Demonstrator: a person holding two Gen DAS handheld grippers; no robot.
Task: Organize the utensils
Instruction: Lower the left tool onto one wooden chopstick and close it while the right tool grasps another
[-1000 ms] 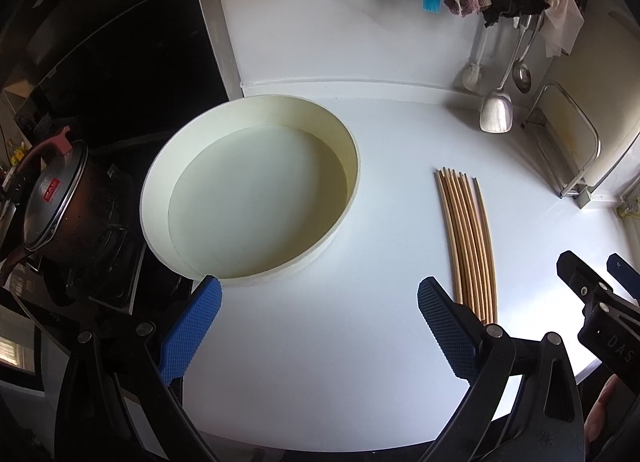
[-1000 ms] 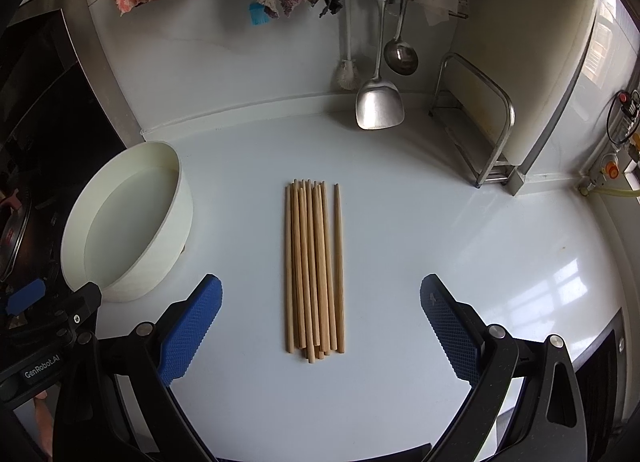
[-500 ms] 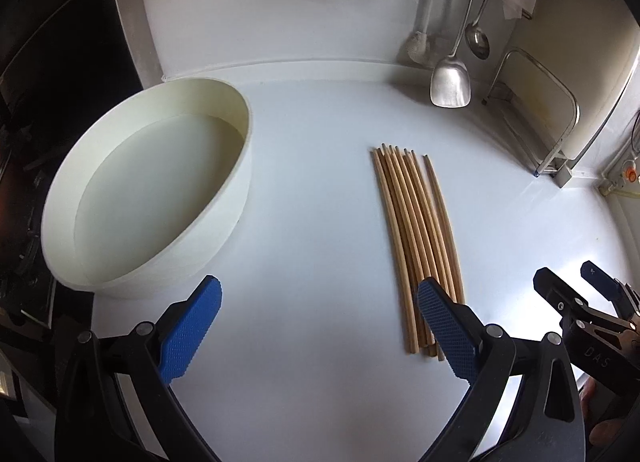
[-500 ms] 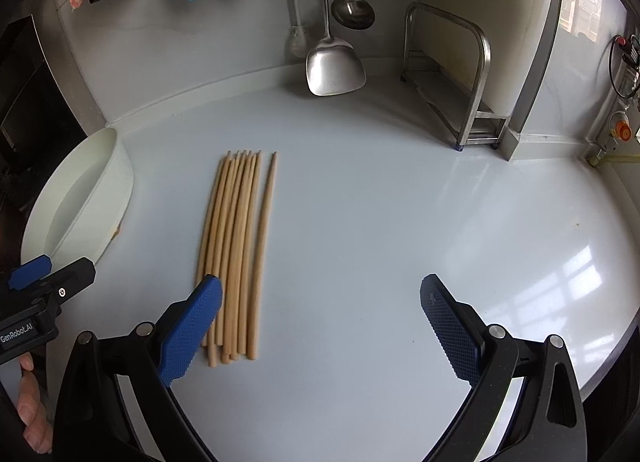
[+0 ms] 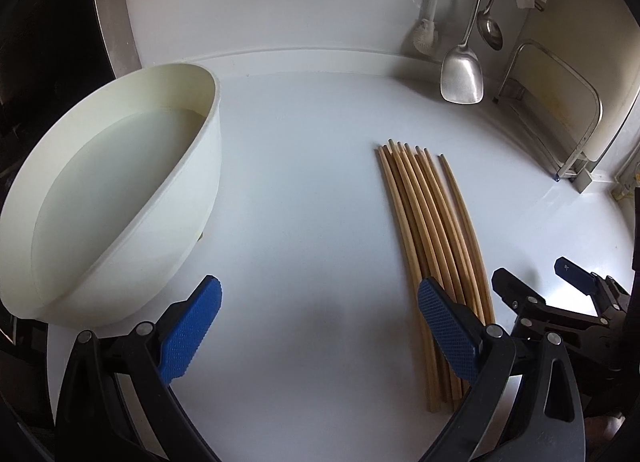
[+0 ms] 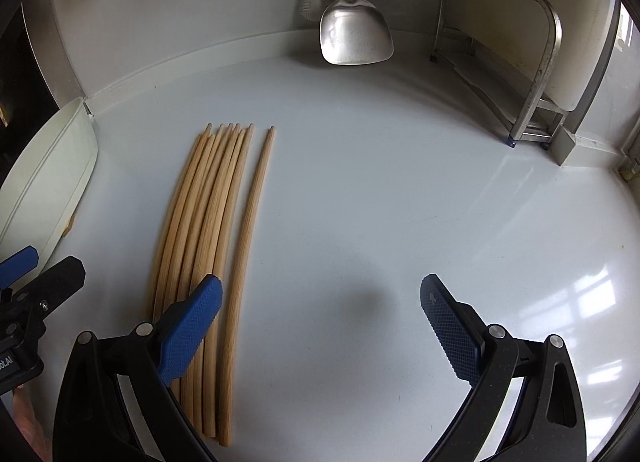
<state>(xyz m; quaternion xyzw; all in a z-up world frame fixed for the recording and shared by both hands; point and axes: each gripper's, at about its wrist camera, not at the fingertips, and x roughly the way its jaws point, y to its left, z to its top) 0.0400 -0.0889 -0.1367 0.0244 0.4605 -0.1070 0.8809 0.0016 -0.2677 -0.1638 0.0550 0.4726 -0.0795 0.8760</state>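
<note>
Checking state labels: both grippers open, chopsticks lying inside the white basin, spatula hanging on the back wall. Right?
Not quite. The chopsticks lie on the white counter, to the right of the white basin and apart from it; the left wrist view shows the gap. The rest holds: the left gripper and right gripper are open, and the spatula hangs on the back wall.

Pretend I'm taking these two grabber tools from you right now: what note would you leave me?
Left gripper: open, holding nothing, low over the counter.
Right gripper: open, holding nothing.
Chopsticks: lying side by side in a bundle on the counter, one slightly apart on the right. Each gripper has one finger over the bundle's near end.
White basin: left of the chopsticks, nothing visible in it.
Done: nothing picked up.
Left: grasp the chopsticks and put them away, perhaps in the basin.
</note>
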